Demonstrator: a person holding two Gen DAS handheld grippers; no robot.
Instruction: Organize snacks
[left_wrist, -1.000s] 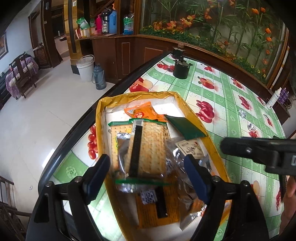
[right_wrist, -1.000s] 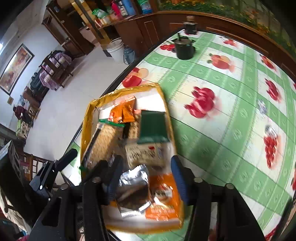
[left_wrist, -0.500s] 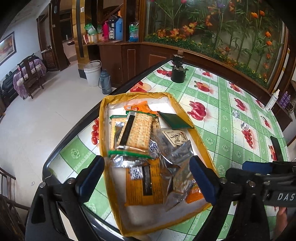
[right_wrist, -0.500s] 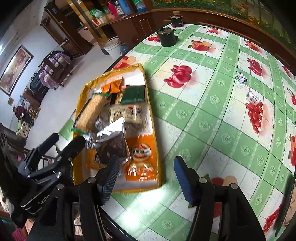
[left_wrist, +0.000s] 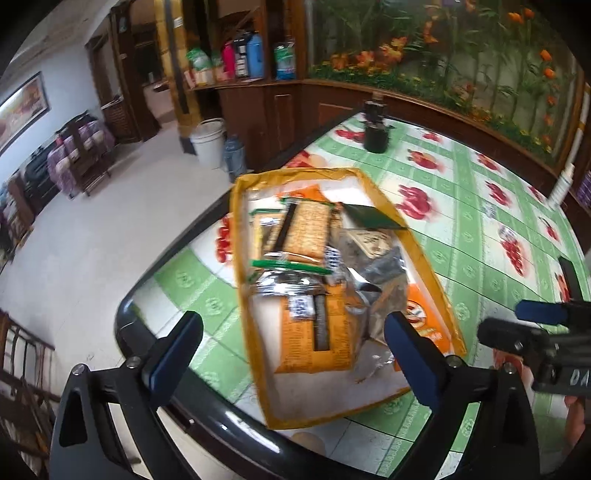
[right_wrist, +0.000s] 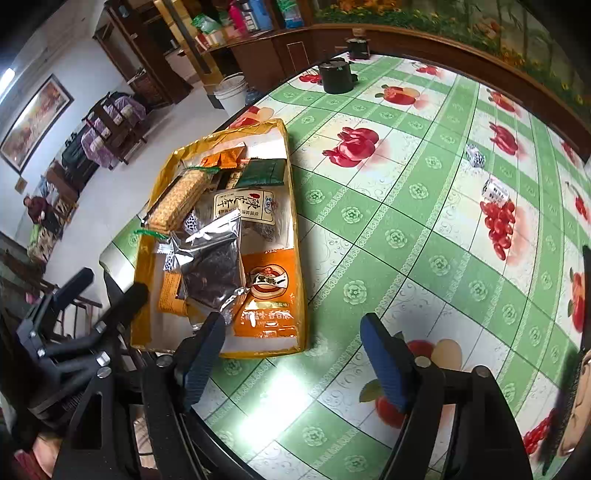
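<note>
A yellow-rimmed tray (left_wrist: 242, 295) (right_wrist: 258, 352) lies near the table's corner, filled with snack packets. Among them are a cracker pack (left_wrist: 303, 232) (right_wrist: 181, 195), a silver foil packet (right_wrist: 210, 258), an orange bag (right_wrist: 267, 299) and a dark green packet (left_wrist: 369, 216). My left gripper (left_wrist: 291, 332) hovers over the tray's near end, its jaws opening wide with nothing gripped. My right gripper (right_wrist: 291, 325) hangs over the tablecloth by the tray's near right corner, its jaws also opening and empty.
A black pot (left_wrist: 376, 136) (right_wrist: 336, 75) stands at the table's far end. Two small wrapped sweets (right_wrist: 495, 190) lie on the green fruit-print cloth to the right. The table's black edge (left_wrist: 147, 280) runs close beside the tray, with the floor and a white bucket (left_wrist: 208, 142) beyond.
Both grippers pulled back from the tray toward its near end and spread their jaws. The silver packet that sat between the right jaws now lies in the tray.
</note>
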